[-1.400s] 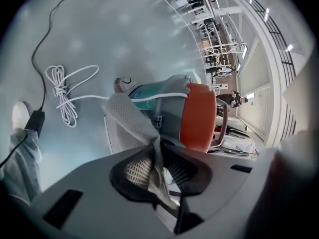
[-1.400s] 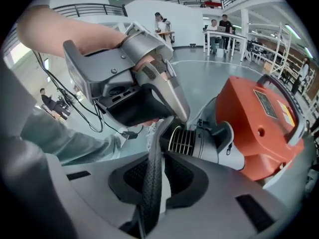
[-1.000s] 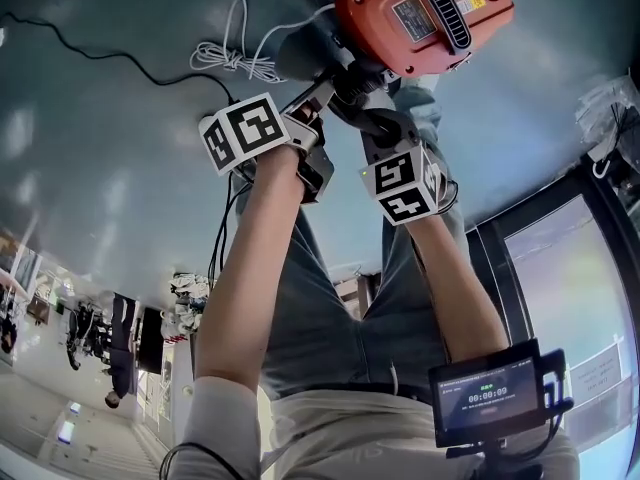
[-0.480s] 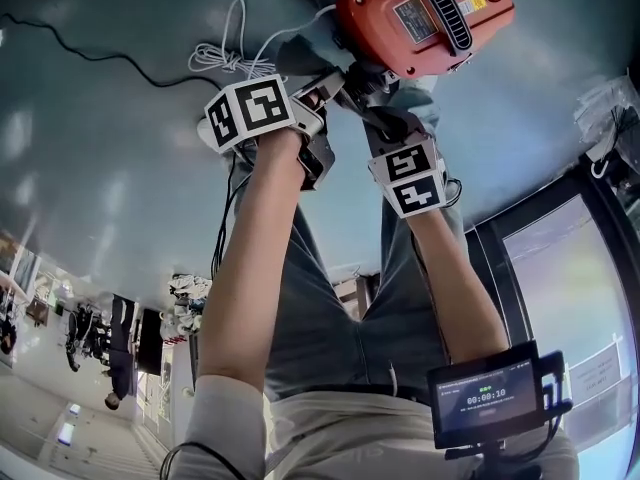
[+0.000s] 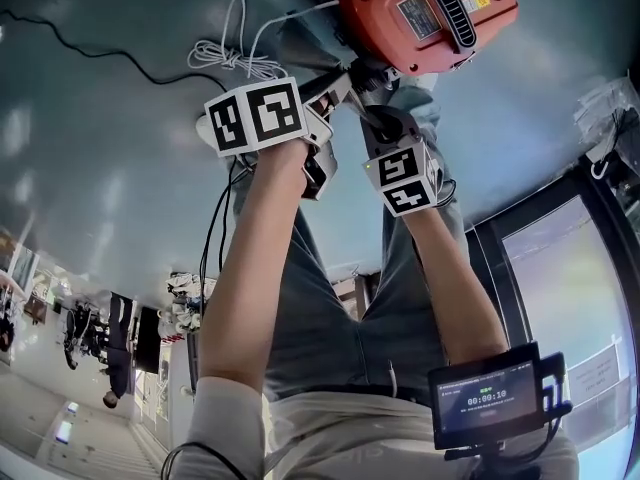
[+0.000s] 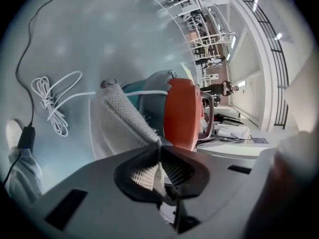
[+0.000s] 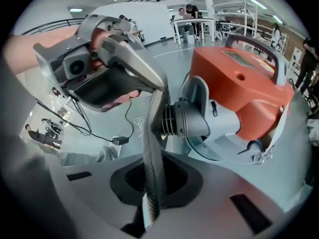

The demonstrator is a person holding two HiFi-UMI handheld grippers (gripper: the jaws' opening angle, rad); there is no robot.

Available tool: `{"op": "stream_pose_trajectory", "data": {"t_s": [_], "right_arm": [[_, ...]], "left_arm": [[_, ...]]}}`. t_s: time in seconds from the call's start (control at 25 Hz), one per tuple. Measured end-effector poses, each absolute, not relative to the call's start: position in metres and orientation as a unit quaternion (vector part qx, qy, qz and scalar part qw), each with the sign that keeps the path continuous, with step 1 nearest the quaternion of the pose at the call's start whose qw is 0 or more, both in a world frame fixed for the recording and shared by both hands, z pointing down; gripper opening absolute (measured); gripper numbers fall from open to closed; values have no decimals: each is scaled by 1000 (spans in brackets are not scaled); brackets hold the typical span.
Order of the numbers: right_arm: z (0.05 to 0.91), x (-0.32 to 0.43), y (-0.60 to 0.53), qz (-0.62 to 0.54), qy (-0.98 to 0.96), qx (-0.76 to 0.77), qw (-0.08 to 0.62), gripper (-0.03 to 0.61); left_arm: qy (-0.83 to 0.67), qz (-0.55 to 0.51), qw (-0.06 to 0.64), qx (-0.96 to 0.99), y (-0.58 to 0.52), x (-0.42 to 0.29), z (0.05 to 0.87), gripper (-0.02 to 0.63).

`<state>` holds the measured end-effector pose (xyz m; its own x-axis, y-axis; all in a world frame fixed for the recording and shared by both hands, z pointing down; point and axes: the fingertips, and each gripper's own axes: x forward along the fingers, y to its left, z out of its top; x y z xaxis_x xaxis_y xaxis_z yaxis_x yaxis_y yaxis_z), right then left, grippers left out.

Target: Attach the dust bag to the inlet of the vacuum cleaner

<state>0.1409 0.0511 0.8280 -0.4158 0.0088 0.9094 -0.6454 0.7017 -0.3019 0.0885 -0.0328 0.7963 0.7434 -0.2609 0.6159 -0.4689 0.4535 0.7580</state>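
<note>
My left claw has just been closing, mesh bag pinched; right claw clamps bag's edge beside inlet.

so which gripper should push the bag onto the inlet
Right, likely: the right gripper, shut on the dust bag, has the inlet straight ahead; the left gripper just closed on its mesh beside the orange body.

Count: 1 vacuum cleaner; 1 dust bag just beside it; 2 grippers: left gripper, jaws just closing onto bag mesh, and right gripper. Left of the vacuum cleaner: 1 white coiled cable, 1 black cable. Well below it: 1 display screen.
</note>
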Motion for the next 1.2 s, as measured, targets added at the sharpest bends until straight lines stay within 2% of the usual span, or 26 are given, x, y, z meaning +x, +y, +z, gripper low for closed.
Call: {"op": "stream_pose_trajectory", "data": {"t_s": [0.24,0.36,0.52,0.64,0.76,1.04,1.2], "right_arm": [[791,145,26,310,-781,244,484,18],[782,146,15,281,-791,251,482,18],[807,149,28,278,-789,230,496,18],[824,147,45,263,-784,197,526,18],[819,150,34,278,-774,216,526,18],[787,156,13,172,-794,252,526,17],[810,153,37,160,-799,211,540,17]], "left_arm": [[-371,2,785,495,-33,70,818,41],[-380,22,786,487,-36,68,831,48],[-362,94,764,525,-40,78,816,25],[-333,81,762,550,-41,89,800,23],[-331,55,758,559,-40,85,798,23],[-351,23,788,505,-23,73,827,23],[-333,93,725,596,-43,86,800,20]]}}
